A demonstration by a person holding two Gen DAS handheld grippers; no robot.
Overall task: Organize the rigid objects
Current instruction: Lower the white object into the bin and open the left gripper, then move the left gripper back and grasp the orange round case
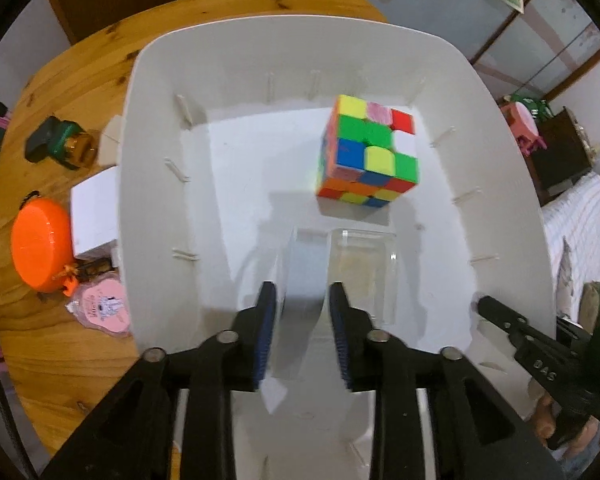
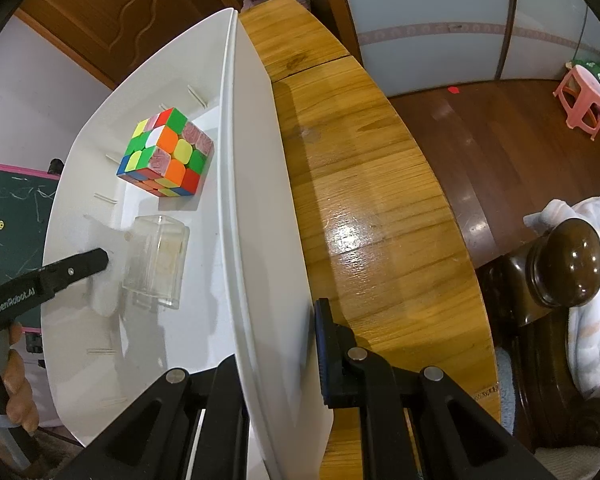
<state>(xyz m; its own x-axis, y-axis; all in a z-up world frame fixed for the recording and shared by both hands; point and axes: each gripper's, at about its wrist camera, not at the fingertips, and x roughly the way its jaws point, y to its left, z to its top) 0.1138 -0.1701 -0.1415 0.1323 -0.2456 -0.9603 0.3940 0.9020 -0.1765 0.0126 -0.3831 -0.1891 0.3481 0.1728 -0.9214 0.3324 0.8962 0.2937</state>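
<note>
Inside, smooth white plastic bin (image 1: 160,92), glossy cube (image 1: 370,152), left hand-held gripper (image 1: 302,304) part-open, right hand-held gripper (image 2: 276,360) clamping bin wall.

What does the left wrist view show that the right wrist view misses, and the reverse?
Only the left wrist view: the round orange case, small amber bottle with green cap and pink heart-shaped packet on the wooden table beside the bin. Only the right wrist view: the right tongs straddling the white plastic bin's side wall, plus a pink stool. Both: the multicoloured puzzle cube and clear plastic box inside the bin.
</note>
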